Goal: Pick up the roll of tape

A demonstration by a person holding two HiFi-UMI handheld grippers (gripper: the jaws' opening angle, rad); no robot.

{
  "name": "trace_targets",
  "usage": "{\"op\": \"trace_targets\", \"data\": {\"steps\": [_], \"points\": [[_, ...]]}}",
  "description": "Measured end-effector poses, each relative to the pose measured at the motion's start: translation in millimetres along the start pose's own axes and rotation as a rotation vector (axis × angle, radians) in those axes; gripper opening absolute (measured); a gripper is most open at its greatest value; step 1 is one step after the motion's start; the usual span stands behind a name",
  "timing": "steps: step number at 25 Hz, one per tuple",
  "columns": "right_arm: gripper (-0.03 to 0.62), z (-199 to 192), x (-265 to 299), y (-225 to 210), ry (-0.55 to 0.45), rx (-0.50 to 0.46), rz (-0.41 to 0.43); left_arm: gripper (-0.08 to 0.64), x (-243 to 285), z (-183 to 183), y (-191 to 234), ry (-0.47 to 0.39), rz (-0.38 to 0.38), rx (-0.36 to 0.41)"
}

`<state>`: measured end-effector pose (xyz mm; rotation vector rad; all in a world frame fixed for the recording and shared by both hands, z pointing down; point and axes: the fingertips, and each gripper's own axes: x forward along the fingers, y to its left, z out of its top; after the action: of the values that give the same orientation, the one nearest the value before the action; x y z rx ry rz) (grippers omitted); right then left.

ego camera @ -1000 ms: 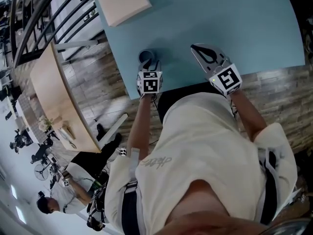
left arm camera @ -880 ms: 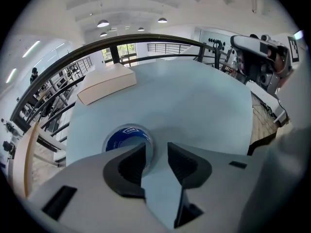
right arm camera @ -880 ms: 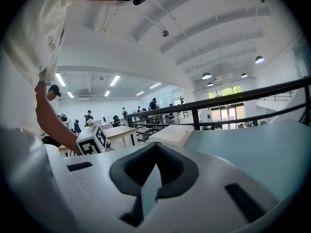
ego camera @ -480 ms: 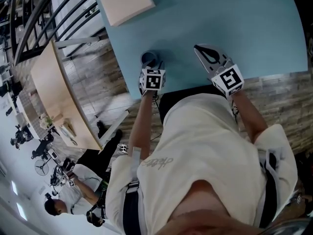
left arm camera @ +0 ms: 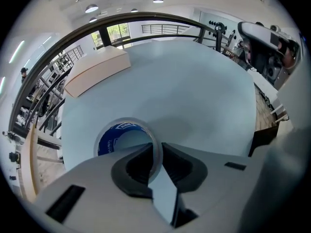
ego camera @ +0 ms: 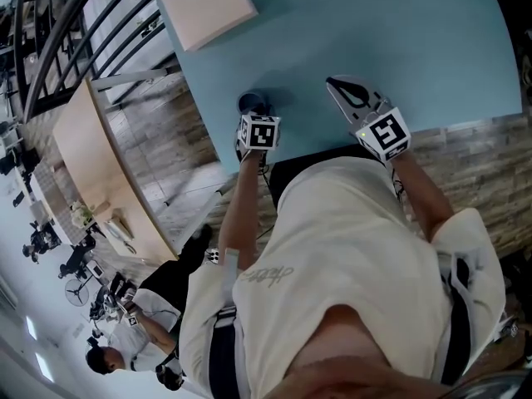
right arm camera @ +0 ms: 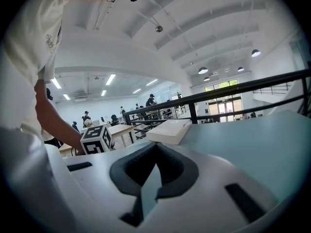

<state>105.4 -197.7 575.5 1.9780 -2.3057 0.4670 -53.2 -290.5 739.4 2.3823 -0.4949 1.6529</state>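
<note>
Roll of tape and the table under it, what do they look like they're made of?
The roll of tape: probably clear plastic film, going by its glossy, translucent band, on a core printed blue inside, perhaps cardboard. The table: smooth matte pale blue top with no grain, likely laminate or painted board, hard to say which.

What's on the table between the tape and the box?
Nothing: only bare blue table lies between tape and box, seen in the left gripper view.

No legible text anywhere. White print on blue inner core of roll of tape (left arm camera: 108, 141), by near edge of table (ego camera: 399, 23): too small to read. Dark script word on shirt (ego camera: 349, 248): indecipherable. Marker cubes (ego camera: 259, 133) (ego camera: 384, 133): square codes, no letters.
</note>
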Motion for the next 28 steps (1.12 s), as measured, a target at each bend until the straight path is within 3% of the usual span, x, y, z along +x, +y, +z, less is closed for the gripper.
{"op": "trace_targets", "data": {"steps": [9, 15, 28], "points": [[0.008, -7.6, -4.4, -6.8, 0.038, -0.007, -0.02, 0.057, -1.8, 4.7, 0.1, -0.012, 0.0, -0.022], [0.008, 14.5, 0.8, -6.6, 0.026, -0.018, -0.024, 0.055, -18.2, 17.1, -0.7, -0.058, -0.013, -0.054], [0.008, 37.5, 17.8, 4.6, 0.026, -0.078, -0.065, 0.055, -79.0, 73.1, 15.2, -0.292, -0.049, -0.06]]}}
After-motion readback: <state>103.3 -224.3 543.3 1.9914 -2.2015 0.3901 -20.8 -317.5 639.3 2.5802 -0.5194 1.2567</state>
